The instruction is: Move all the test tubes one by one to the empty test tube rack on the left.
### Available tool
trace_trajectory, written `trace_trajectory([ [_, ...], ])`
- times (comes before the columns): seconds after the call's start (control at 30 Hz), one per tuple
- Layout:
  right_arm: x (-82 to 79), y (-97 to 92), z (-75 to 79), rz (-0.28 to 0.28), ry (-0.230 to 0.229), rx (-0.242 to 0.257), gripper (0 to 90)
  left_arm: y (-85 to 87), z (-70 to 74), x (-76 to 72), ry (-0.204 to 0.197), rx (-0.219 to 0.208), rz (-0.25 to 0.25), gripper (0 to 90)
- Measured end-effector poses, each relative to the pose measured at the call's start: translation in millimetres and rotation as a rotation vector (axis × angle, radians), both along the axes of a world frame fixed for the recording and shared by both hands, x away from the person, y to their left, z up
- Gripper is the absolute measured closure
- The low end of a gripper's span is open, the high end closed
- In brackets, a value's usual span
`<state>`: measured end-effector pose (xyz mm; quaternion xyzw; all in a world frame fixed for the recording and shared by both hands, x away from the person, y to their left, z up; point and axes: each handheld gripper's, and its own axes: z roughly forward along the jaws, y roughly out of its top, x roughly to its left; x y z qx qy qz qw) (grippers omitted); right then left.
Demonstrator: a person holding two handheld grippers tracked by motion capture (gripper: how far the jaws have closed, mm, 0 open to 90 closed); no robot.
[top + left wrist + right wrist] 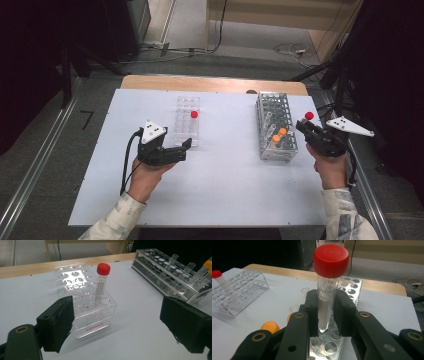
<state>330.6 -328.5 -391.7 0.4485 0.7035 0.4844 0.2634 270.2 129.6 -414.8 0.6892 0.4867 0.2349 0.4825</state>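
My right gripper (325, 312) is shut on a clear red-capped tube (327, 282), held upright above the metal-framed rack (332, 340). From above, that gripper (306, 126) hangs just right of the rack (276, 125), the red cap (309, 115) at its tip. Two orange-capped tubes (279, 135) stand in the rack's near end. My left gripper (182, 147) rests open on the table at the near end of a clear plastic rack (188, 120). A second red-capped tube (101, 285) stands in that clear rack (85, 312), ahead of my open left gripper (117, 325).
The white table top (220, 185) lies on a wooden board whose far edge (210, 84) shows beyond it. A few empty glass tubes (186, 271) lean in the metal rack. Cables (295, 50) trail on the floor behind the table.
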Motion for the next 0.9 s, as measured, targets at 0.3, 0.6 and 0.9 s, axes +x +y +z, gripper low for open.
trace_trajectory([
  [0.3, -19.4, -2.8, 8.8, 0.022, 0.0, -0.002, 72.4, 1.2, -0.4, 0.2, -0.002, 0.002, 0.004, 12.5],
  [0.6, -35.2, 3.5, 9.3, 0.055, 0.016, -0.004, 72.3, 4.0, -0.7, -0.5, -0.002, 0.0, 0.013, 12.5],
  [0.9, -50.4, 14.3, -0.9, 0.107, 0.047, -0.032, 72.3, 3.9, -2.2, -0.5, 0.002, 0.004, 0.012, 12.5],
])
